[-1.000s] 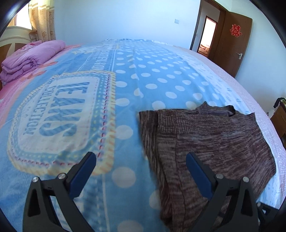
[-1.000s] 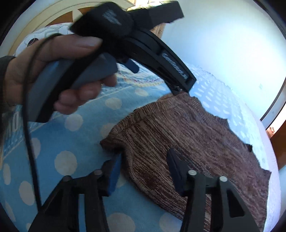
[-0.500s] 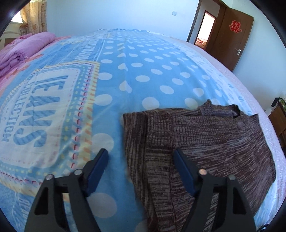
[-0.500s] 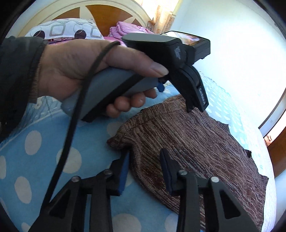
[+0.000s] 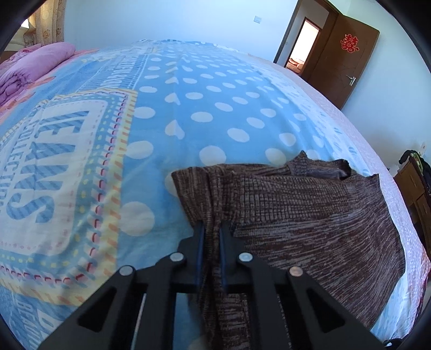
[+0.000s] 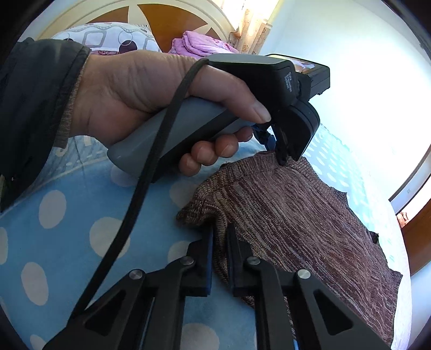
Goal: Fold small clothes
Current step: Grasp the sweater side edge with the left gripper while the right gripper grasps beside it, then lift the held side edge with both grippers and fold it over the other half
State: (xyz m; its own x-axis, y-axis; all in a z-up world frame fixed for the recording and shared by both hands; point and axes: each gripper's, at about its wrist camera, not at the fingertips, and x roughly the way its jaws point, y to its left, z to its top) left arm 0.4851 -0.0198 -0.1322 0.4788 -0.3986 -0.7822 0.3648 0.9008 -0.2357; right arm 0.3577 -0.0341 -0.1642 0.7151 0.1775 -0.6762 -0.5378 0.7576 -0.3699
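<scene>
A brown knitted garment point(image 5: 309, 212) lies on the blue polka-dot bedspread point(image 5: 202, 107). My left gripper point(image 5: 211, 237) is shut on the garment's near left edge, with cloth bunched between the blue pads. In the right wrist view the garment point(image 6: 296, 215) spreads to the right, and my right gripper point(image 6: 220, 242) is shut on its near corner. The left gripper point(image 6: 280, 158) also shows there, held in a hand and pinching the far edge of the same side.
A pink folded quilt point(image 5: 32, 64) lies at the bed's far left. A brown door point(image 5: 347, 59) stands at the far right, wooden furniture point(image 5: 414, 188) beside the bed. The headboard point(image 6: 167, 18) and a pillow point(image 6: 107, 37) show behind the hand.
Both grippers were open around the garment's edge and have closed on it. The left gripper moved right onto the cloth; the right stayed at the near corner.
</scene>
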